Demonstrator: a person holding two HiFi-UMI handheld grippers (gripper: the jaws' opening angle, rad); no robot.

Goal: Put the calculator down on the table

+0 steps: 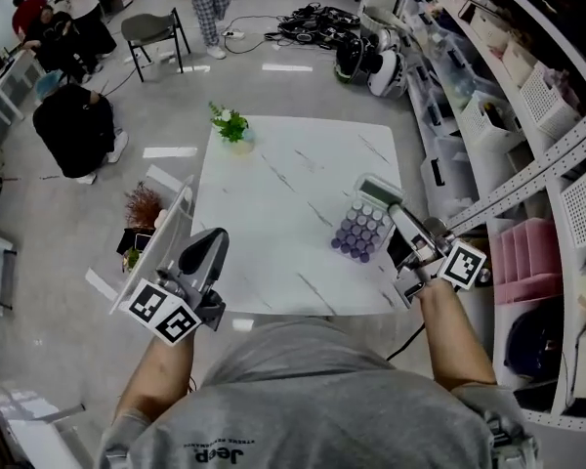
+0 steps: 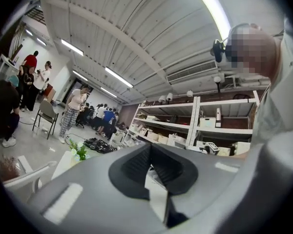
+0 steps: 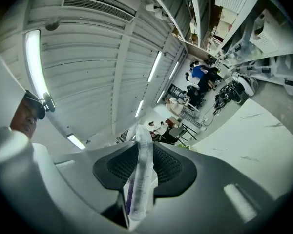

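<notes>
A calculator (image 1: 364,225) with purple keys and a pale body hovers tilted over the right part of the white marble table (image 1: 293,184). My right gripper (image 1: 402,215) is shut on its near right edge. In the right gripper view the calculator (image 3: 139,189) stands edge-on between the dark pads of the right gripper (image 3: 140,155). My left gripper (image 1: 210,247) hangs at the table's front left corner, jaws together, holding nothing. In the left gripper view the left gripper (image 2: 150,152) points level toward the shelves.
A small potted plant (image 1: 231,127) stands at the table's far left corner. A white rack (image 1: 166,233) leans by the left edge. Shelving (image 1: 527,96) with boxes and a pink bin (image 1: 527,257) lines the right side. A chair (image 1: 154,29), cables (image 1: 317,22) and several people are beyond.
</notes>
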